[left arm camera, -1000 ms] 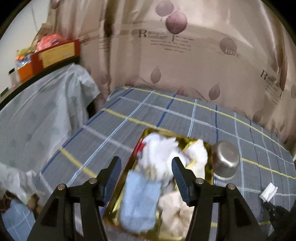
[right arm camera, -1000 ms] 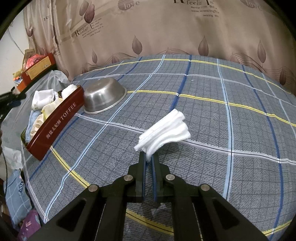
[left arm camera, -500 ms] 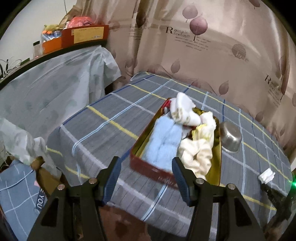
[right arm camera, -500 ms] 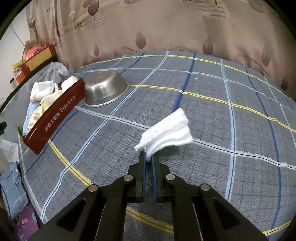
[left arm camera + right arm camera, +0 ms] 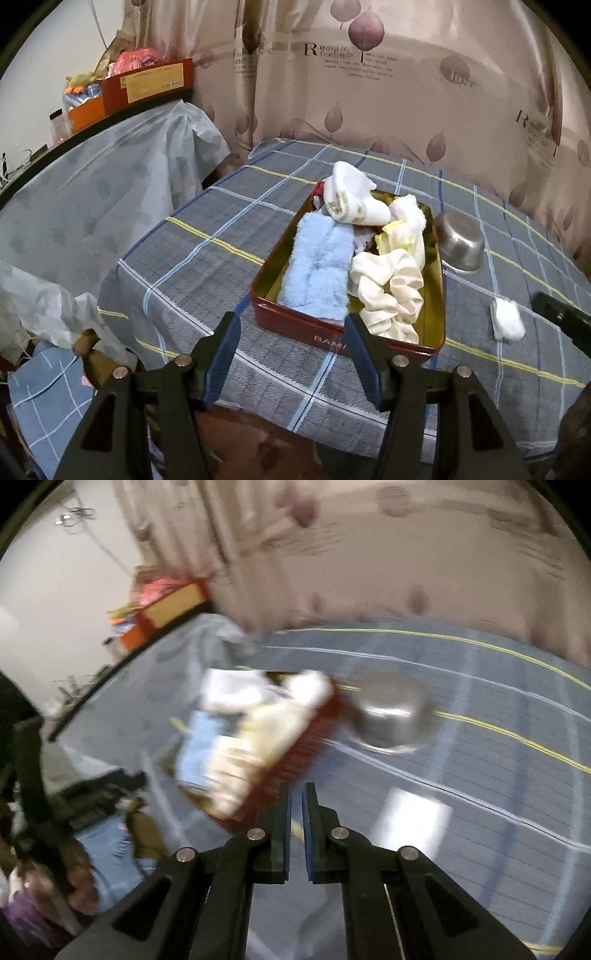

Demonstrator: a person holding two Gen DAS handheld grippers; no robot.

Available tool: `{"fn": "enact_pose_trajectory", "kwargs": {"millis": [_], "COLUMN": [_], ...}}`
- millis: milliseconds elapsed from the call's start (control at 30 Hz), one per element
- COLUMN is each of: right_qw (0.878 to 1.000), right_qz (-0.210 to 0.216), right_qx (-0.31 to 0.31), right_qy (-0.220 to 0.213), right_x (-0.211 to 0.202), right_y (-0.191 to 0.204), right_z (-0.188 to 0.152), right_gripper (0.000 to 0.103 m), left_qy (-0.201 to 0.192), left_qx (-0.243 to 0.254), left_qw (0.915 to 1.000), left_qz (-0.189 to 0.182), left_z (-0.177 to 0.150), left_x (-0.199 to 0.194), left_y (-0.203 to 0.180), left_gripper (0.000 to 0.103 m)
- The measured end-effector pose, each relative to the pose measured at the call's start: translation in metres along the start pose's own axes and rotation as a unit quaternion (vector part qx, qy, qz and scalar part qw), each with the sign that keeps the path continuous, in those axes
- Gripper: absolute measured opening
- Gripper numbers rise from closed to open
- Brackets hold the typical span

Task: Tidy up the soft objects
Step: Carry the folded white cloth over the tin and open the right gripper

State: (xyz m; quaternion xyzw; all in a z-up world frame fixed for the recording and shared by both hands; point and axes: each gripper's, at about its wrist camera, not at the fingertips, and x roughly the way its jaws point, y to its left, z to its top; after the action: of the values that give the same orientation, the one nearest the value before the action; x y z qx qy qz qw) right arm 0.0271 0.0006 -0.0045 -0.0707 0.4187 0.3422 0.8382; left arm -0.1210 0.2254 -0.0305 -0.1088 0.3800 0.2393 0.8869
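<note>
Soft things lie mostly in the red tin [image 5: 334,334] ahead of my left gripper [image 5: 291,332], whose jaws stand released with nothing between them, hanging above the near edge of the checked tablecloth [image 5: 207,258]. Just past my left fingertips the tin holds a light blue fluffy cloth [image 5: 317,269] along its left side, a cream scrunchie [image 5: 388,291] at its near right, a white sock [image 5: 351,201] piled at the far end and a pale yellow-and-white piece [image 5: 404,229] beside it. Right of the tin, touching or nearly touching its far corner, a steel bowl [image 5: 460,242] sits upside down. Nearer and further right, a small white folded cloth [image 5: 508,323] lies alone on the tablecloth.

My right gripper [image 5: 297,812] is clenched, pads nearly together, and I see nothing between them. Its view is blurred: the tin [image 5: 295,760] shows up-left of the tips, the bowl [image 5: 391,720] beyond, and a white patch [image 5: 413,819], probably that folded cloth, on the tablecloth just to the right, apart from my fingers.
</note>
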Motion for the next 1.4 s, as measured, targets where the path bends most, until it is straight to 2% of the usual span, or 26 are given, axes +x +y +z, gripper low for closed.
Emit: {"fn": "enact_pose_trajectory", "kwargs": {"millis": [67, 133, 233, 300, 367, 433, 467, 567, 733, 867, 900, 933, 967, 1000, 1133, 1200, 1400], "right_qw": [1.0, 0.999, 1.0, 0.999, 0.997, 0.996, 0.995, 0.993, 0.984, 0.98, 0.979, 0.98, 0.98, 0.981, 0.987, 0.992, 0.997], "right_qz": [0.017, 0.01, 0.019, -0.031, -0.052, -0.063, -0.077, -0.095, -0.16, -0.164, -0.16, -0.161, -0.157, -0.148, -0.126, -0.098, -0.05], "right_qx": [-0.016, -0.033, -0.015, -0.03, -0.029, -0.016, -0.018, -0.02, -0.018, 0.03, 0.047, 0.055, 0.053, 0.054, 0.03, 0.023, -0.028], "right_qy": [0.008, 0.01, 0.005, 0.02, 0.047, 0.064, 0.066, 0.073, 0.081, 0.11, 0.115, 0.107, 0.108, 0.115, 0.097, 0.08, 0.053], "right_x": [0.017, 0.025, 0.015, 0.008, 0.005, 0.005, 0.005, 0.013, 0.032, 0.052, 0.056, 0.055, 0.054, 0.055, 0.045, 0.038, 0.037], "right_y": [0.022, 0.033, 0.023, 0.009, -0.006, -0.018, -0.021, -0.026, -0.042, -0.069, -0.075, -0.077, -0.077, -0.076, -0.057, -0.041, 0.02], "right_z": [0.009, 0.016, 0.018, 0.007, -0.007, -0.018, -0.025, -0.032, -0.03, -0.027, -0.028, -0.028, -0.027, -0.026, -0.02, -0.013, 0.016], "right_gripper": [0.008, 0.008, 0.008, 0.02, 0.048, 0.066, 0.067, 0.066, 0.068, 0.066, 0.066, 0.052, 0.016, 0.015, 0.014, 0.014, 0.014], "left_qy": [0.002, 0.003, 0.009, 0.005, -0.003, -0.007, -0.003, 0.008, 0.003, 0.007, 0.009, 0.012, 0.015, 0.017, 0.022, 0.025, 0.021], "left_qx": [-0.006, -0.014, -0.025, -0.032, -0.032, -0.027, -0.023, -0.016, 0.006, 0.005, 0.005, 0.005, 0.004, 0.002, -0.004, -0.008, -0.007], "left_qw": [1.0, 0.9998, 0.9995, 0.9992, 0.9991, 0.9992, 0.9993, 0.9987, 0.9992, 0.9989, 0.9989, 0.9989, 0.9989, 0.9988, 0.9986, 0.9983, 0.9988], "left_qz": [-0.006, -0.012, -0.017, -0.025, -0.027, -0.029, -0.031, -0.048, -0.04, -0.046, -0.045, -0.045, -0.045, -0.046, -0.047, -0.052, -0.045], "left_z": [0.002, 0.004, 0.005, 0.006, 0.007, 0.007, 0.006, 0.004, 0.002, 0.002, 0.002, 0.002, 0.002, 0.002, 0.001, 0.001, 0.001], "left_x": [0.0, 0.0, 0.001, -0.001, -0.005, -0.006, -0.006, -0.005, -0.008, -0.006, -0.004, -0.003, -0.001, 0.0, 0.002, 0.002, 0.001], "left_y": [0.004, 0.008, 0.014, 0.017, 0.019, 0.016, 0.014, 0.006, -0.003, -0.004, -0.003, -0.003, -0.003, -0.002, 0.0, 0.001, 0.001], "left_gripper": [0.06, 0.061, 0.061, 0.061, 0.061, 0.061, 0.061, 0.061, 0.061, 0.061, 0.061, 0.061, 0.061, 0.061, 0.061, 0.061, 0.061]}}
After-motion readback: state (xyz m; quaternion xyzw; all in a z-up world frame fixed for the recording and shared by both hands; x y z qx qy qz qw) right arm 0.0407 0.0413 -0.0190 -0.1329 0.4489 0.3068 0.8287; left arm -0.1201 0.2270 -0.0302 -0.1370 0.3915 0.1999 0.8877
